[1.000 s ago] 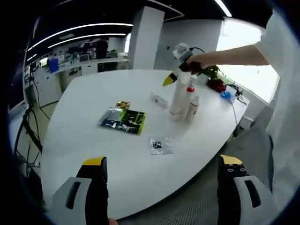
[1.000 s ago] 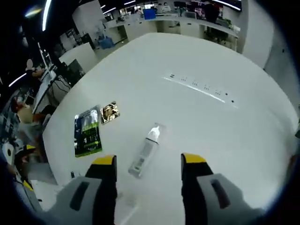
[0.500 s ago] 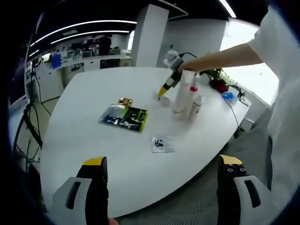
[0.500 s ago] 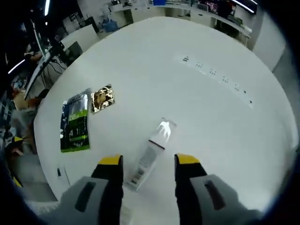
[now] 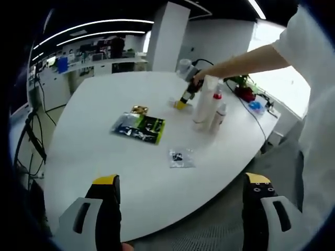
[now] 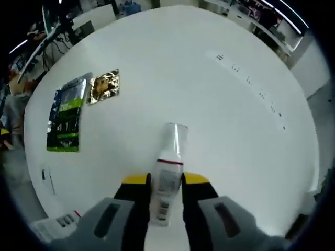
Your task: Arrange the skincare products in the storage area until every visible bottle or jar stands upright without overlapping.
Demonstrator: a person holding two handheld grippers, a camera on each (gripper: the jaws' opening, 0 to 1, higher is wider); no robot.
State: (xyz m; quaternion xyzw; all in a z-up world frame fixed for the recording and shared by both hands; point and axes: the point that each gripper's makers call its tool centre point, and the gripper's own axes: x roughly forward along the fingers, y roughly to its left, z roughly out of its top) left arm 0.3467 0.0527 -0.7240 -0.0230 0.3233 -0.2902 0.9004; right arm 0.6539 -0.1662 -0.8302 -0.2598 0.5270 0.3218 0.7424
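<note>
A small white spray bottle with a clear cap (image 6: 171,151) lies on its side on the white table (image 6: 220,136). My right gripper (image 6: 166,184) is shut on its body, one jaw on each side. From the left gripper view that gripper (image 5: 183,100) points down at the table beside a tall white bottle (image 5: 201,104) and a shorter red-topped bottle (image 5: 216,114), both upright. My left gripper (image 5: 181,209) hangs open off the table's near edge, holding nothing.
A green-and-black sachet (image 5: 138,129), a gold sachet (image 5: 138,110) and a small clear packet (image 5: 179,157) lie flat on the table. A plant and red and blue items (image 5: 246,94) sit at the far right end. The person's arm (image 5: 246,55) reaches over.
My right gripper has come down over the lying bottle and its jaws have narrowed until they close on it. The left gripper has stayed open and still.
</note>
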